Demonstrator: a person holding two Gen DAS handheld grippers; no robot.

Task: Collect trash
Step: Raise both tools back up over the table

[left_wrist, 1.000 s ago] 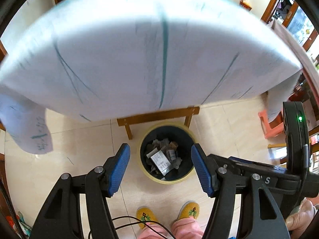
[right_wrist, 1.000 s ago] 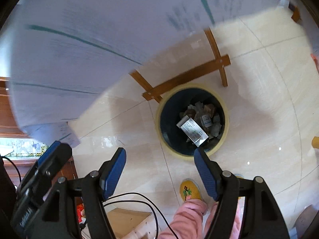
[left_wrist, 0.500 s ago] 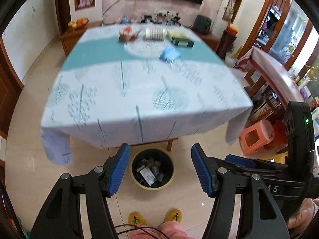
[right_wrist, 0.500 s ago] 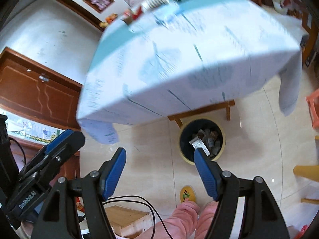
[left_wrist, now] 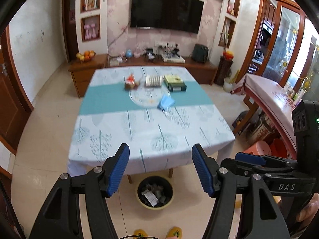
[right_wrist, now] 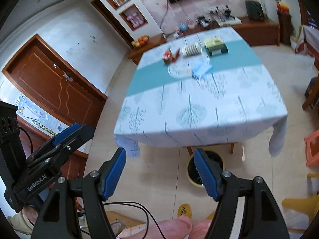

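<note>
A crumpled blue face mask [left_wrist: 166, 103] lies near the middle of the table [left_wrist: 111, 145], also in the right wrist view [right_wrist: 201, 69]. A dark trash bin [left_wrist: 155, 192] with a yellow rim, holding paper scraps, stands on the floor under the table's near edge; in the right wrist view the bin [right_wrist: 217, 160] is partly hidden by a finger. My left gripper [left_wrist: 160, 170] is open and empty, high above the near table edge. My right gripper [right_wrist: 159, 174] is open and empty, above the floor in front of the table.
On the table stand a red-and-brown item [left_wrist: 130, 82], a striped white roll [left_wrist: 153, 80], a green box [left_wrist: 175, 82] and a clear round plate [left_wrist: 147, 98]. A pink stool [left_wrist: 259, 148] and a second covered table [left_wrist: 273, 97] are at right. A sideboard [left_wrist: 139, 63] lines the back wall.
Both grippers have lifted up and back from looking down at the bin. The table top and room are now in view. Both stay open and empty.
</note>
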